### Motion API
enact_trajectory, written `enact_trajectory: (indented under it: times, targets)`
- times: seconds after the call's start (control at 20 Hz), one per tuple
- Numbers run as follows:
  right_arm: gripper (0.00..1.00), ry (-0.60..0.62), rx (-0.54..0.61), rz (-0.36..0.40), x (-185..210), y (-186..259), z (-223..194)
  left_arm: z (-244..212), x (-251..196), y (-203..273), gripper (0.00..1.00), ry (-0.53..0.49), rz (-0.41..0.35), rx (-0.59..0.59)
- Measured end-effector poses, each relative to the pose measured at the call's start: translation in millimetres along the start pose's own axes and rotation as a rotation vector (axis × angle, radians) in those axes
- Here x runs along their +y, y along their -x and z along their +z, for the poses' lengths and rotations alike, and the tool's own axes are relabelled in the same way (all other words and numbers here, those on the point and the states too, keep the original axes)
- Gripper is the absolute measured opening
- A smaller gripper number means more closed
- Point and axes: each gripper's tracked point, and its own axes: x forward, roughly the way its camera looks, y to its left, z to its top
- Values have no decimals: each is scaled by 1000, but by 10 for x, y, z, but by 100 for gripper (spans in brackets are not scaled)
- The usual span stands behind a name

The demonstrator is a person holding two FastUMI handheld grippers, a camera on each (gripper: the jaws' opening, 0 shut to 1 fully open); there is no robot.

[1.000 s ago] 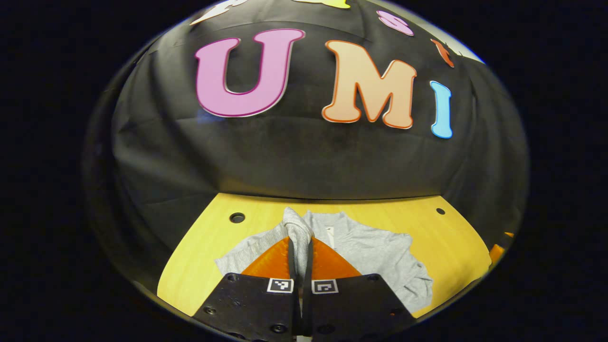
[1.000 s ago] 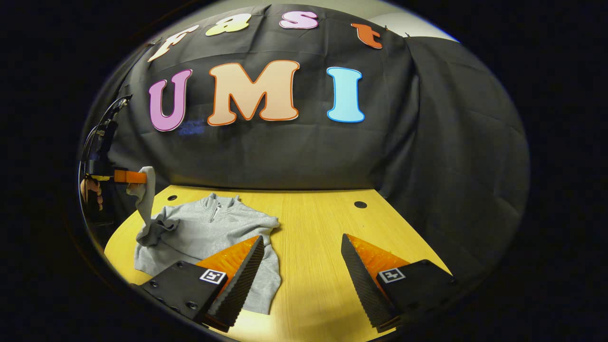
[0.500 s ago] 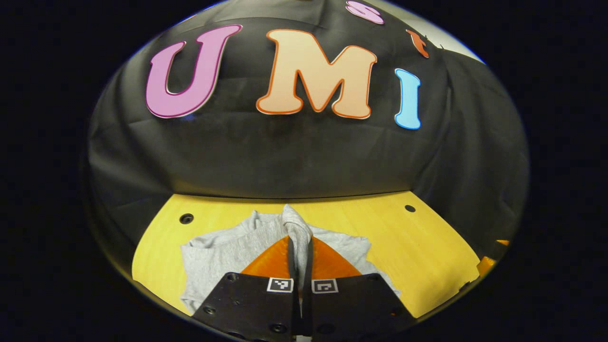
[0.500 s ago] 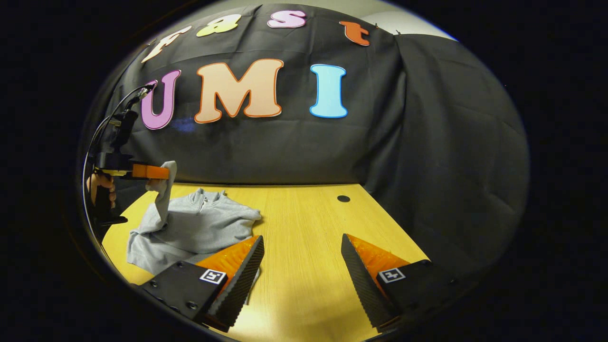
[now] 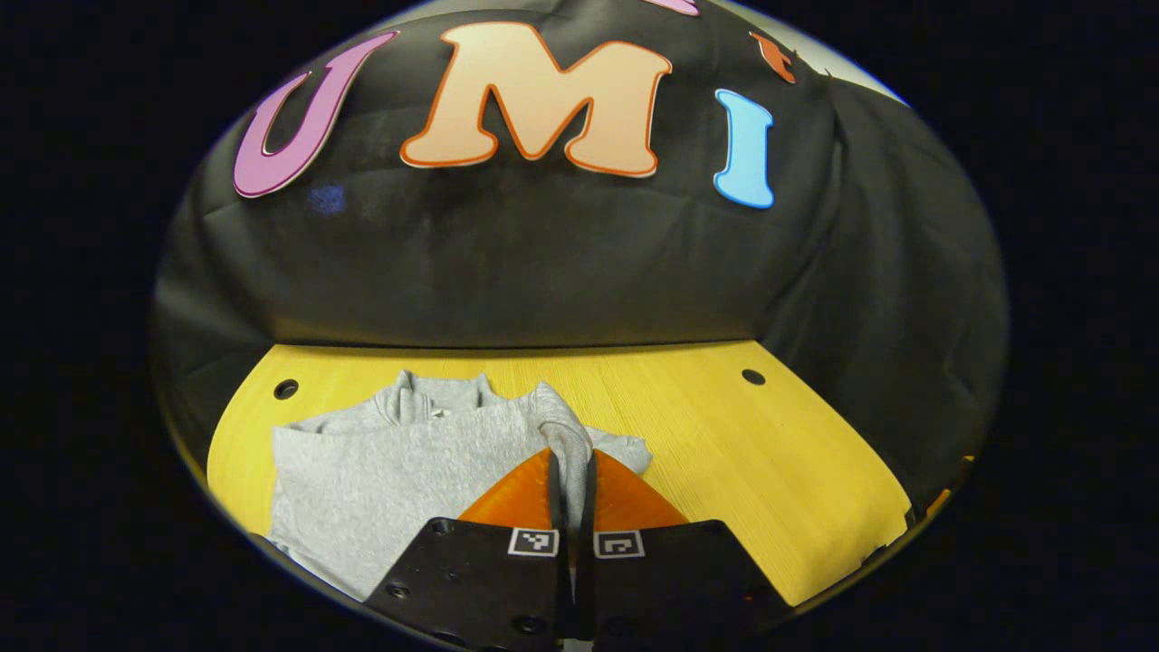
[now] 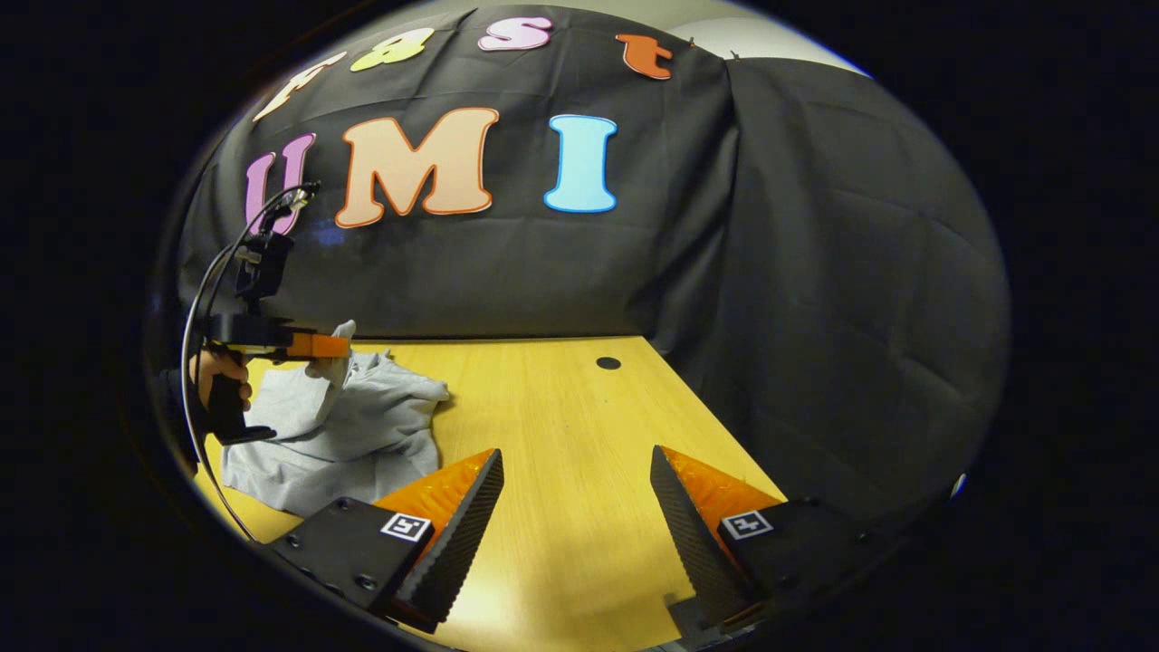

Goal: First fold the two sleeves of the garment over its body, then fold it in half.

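A grey zip-neck sweatshirt [image 5: 389,462] lies on the yellow wooden table [image 5: 742,453]. My left gripper [image 5: 570,453] is shut on a grey sleeve [image 5: 563,426] and holds it above the garment's body. In the right gripper view that same left gripper [image 6: 312,346], held by a hand [image 6: 213,371], lifts the sleeve over the sweatshirt [image 6: 344,426] at the left. My right gripper [image 6: 575,471] stands open over bare table, to the right of the garment, with nothing between its fingers.
Black cloth walls close the table at the back and right. Small round holes sit in the tabletop [image 5: 752,377] [image 5: 286,389] [image 6: 608,363]. A cable [image 6: 208,299] loops above the left gripper. Bare wood stretches right of the garment.
My left gripper has carried the sleeve rightward across the sweatshirt's body, lower than before. My right gripper has drifted right, away from the garment, still open.
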Motion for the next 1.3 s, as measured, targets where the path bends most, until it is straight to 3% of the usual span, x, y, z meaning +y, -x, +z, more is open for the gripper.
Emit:
enact_trajectory:
  times: [0.25, 0.45, 0.5, 0.7, 0.9, 1.3]
  targets:
    - [100, -35, 7, -18, -228, -16, -33, -348, -39, -273, 2, 59, 23, 67]
    - [100, -23, 10, -7, -193, -23, -53, -338, -26, -248, 19, 101, 8, 55]
    - [100, -18, 8, -5, -168, -30, -46, -289, 9, -219, 28, 102, 11, 40]
    - [100, -24, -7, 30, 35, -84, 45, -153, 293, 3, 98, 70, 69, -3]
    - [100, -17, -23, 88, 358, -134, 144, -12, 654, 446, 97, 40, 87, -56]
    - [100, 9, -16, 193, 1029, -203, 228, 71, 1680, 1468, 95, 9, 221, -147]
